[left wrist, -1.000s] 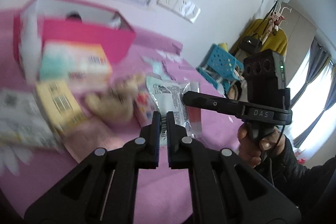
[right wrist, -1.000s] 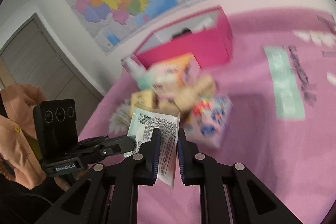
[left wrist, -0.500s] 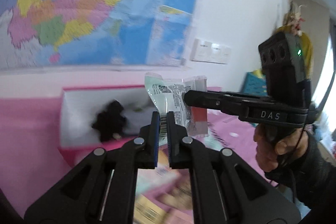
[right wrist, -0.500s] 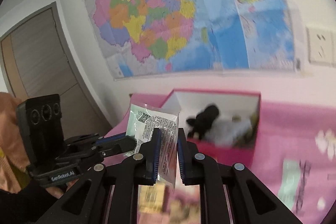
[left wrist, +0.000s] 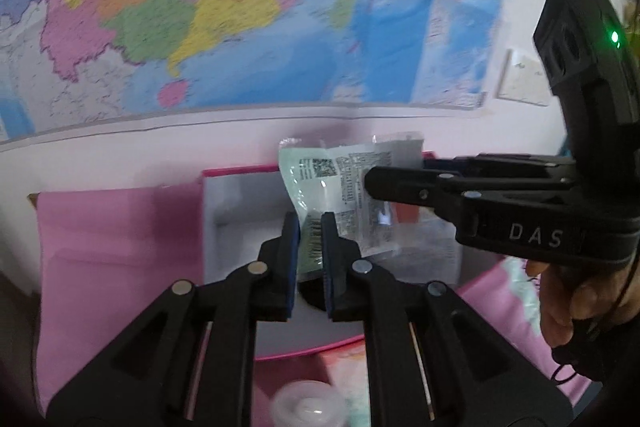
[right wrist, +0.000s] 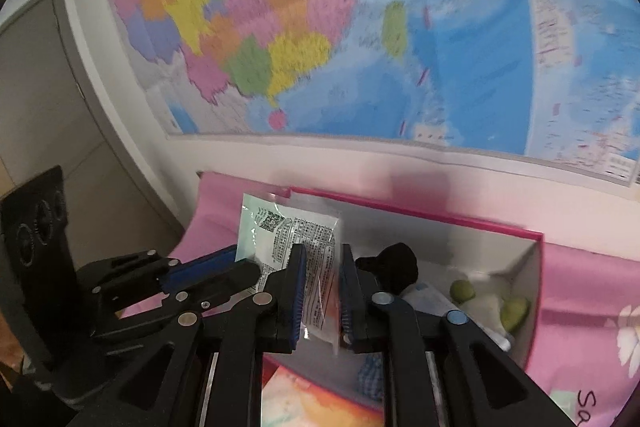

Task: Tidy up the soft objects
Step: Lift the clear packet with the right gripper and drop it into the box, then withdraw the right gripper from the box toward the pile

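Note:
A flat clear-and-mint packet (left wrist: pixel 340 179) with printed text hangs in the air over the open pink box (left wrist: pixel 236 171). My left gripper (left wrist: pixel 310 227) pinches its lower edge; its jaws are starting to open, with the packet still between the pads. In the right wrist view the same packet (right wrist: pixel 288 231) stands edge-on inside my right gripper (right wrist: pixel 322 259), whose jaws are opening, with a gap showing beside the film. The right gripper (left wrist: pixel 400 171) reaches in from the right, a hand on its handle. The left gripper (right wrist: pixel 228 265) grips the packet's left corner.
The pink box (right wrist: pixel 440 221) has white inner walls and holds a black plush toy (right wrist: pixel 394 263) and a white soft thing with green balls (right wrist: pixel 492 303). A clear bottle top (left wrist: pixel 308 403) and an orange pack (right wrist: pixel 320 403) lie in front. A wall map (left wrist: pixel 240 7) rises behind.
Both grippers carried the packet up from the pile on the pink cloth to above the pink box. The right jaws have spread apart; the left jaws show a slightly wider gap.

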Tool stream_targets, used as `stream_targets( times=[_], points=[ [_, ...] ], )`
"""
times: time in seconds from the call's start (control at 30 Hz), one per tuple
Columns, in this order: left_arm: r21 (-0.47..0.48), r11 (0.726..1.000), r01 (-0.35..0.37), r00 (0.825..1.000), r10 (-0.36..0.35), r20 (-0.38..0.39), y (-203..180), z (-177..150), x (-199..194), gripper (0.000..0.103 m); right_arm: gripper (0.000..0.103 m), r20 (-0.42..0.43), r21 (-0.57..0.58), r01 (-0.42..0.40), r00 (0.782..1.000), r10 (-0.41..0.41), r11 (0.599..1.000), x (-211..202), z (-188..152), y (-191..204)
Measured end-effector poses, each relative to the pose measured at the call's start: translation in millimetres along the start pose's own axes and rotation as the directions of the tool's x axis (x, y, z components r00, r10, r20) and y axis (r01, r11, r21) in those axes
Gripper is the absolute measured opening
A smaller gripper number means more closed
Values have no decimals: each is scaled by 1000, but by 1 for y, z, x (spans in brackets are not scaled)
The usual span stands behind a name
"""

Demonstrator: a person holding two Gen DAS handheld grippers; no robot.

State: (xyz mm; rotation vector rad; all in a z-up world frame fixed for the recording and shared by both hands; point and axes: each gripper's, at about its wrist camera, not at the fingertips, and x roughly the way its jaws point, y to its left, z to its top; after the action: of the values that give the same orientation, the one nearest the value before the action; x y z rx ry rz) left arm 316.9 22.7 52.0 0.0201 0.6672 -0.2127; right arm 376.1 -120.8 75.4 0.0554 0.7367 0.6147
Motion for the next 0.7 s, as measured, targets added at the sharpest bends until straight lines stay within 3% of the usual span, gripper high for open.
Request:
stream_targets(
  times=[0.03,0.07,0.1,0.13,0.17,0.27,0.33,0.7],
  points=[
    [2,1000,-22,1000,22,1,2,-1,1,14,31,-4,0,13,1000,-13,1000,3,1,0],
    [2,999,-39,999,39,2,4,-3,1,24,35,-6,-1,23,1000,-23,1000,5,1,0],
    [0,998,-57,998,57,1,6,-3,0,32,48,-10,-6,34,999,-34,999,8,3,1],
    [-8,997,-74,997,74,8,8,-2,-2,50,56,-7,-12,52,999,-53,999,10,5,3],
    [-13,996,-87,996,87,20,9,-2,-5,64,58,1,-15,61,998,-61,998,9,6,5],
    [-6,992,-130,990,130,45,10,2,-15,77,75,33,-13,75,997,-74,997,2,9,8],
    [9,987,-161,985,160,62,8,4,-23,82,79,57,-26,87,995,-86,996,-6,8,11],
    [18,971,-238,966,235,107,2,-2,-70,84,84,157,-41,121,981,-113,992,-70,-14,27]
  ],
)
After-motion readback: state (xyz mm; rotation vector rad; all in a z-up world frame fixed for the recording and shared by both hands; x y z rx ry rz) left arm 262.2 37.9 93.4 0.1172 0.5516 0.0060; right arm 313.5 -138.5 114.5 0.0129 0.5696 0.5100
